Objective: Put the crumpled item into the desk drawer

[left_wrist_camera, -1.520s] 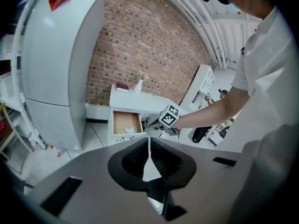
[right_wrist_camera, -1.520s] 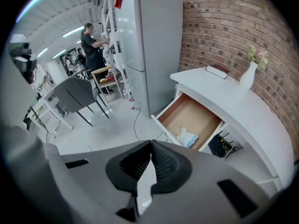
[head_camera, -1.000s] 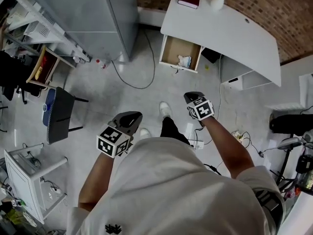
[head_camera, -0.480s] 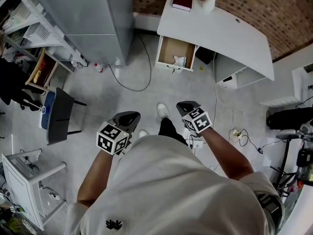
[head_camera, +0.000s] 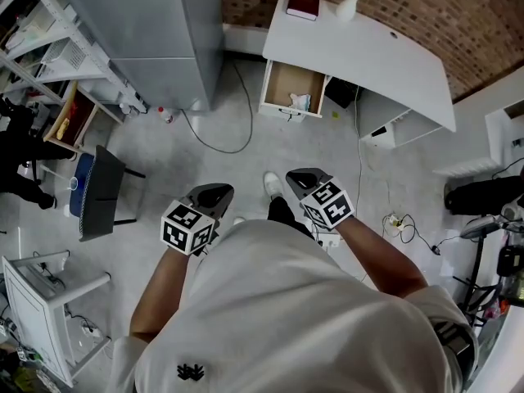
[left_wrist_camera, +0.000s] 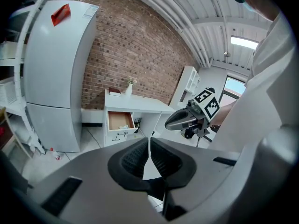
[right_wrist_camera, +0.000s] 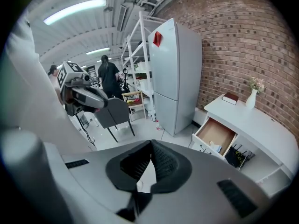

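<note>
The white desk (head_camera: 385,60) stands against the brick wall with its wooden drawer (head_camera: 288,83) pulled open. A pale crumpled item (head_camera: 300,101) lies in the drawer's front right corner; in the right gripper view it shows as the same crumpled item (right_wrist_camera: 215,147) inside the drawer (right_wrist_camera: 212,133). My left gripper (head_camera: 214,192) and right gripper (head_camera: 298,178) hang close to my body, well away from the desk. In their own views the left gripper (left_wrist_camera: 149,140) and right gripper (right_wrist_camera: 151,143) are shut with nothing between the pads.
A grey fridge (head_camera: 155,31) stands left of the desk, with a cable (head_camera: 223,142) trailing across the floor. A dark chair (head_camera: 100,191) and shelves are at the left. A book (head_camera: 303,5) and vase (head_camera: 348,6) sit on the desk. Cables and a power strip (head_camera: 397,223) lie at the right.
My right gripper has drifted left and nearer my body. The left gripper has barely moved. The crumpled item stays in the open drawer.
</note>
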Tool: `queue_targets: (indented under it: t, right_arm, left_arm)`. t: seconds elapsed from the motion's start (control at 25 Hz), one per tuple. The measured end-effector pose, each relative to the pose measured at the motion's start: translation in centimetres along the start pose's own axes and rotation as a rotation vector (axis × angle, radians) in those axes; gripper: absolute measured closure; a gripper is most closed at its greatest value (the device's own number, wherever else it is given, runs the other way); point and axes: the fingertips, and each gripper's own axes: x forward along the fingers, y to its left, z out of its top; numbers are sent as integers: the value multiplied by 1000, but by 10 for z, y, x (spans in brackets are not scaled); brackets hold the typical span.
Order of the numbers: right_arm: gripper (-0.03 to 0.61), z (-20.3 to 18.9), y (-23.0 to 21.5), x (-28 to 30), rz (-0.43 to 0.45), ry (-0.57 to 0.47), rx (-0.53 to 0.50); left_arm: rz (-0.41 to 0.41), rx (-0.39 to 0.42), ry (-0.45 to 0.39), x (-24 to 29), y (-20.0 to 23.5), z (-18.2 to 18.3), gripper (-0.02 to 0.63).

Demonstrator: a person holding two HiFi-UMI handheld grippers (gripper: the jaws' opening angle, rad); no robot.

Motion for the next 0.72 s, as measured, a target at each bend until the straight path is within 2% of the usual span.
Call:
queue_targets:
  t: [0.4,0.72]
  right_arm:
    - [551,9,11,4,23,-10,-32]
    - [551,11,22,10,42,-12,-17]
  left_arm:
    - [33,-35,-2,-9,7,-16,581]
    - [19,-43,3,-7,13,-18,581]
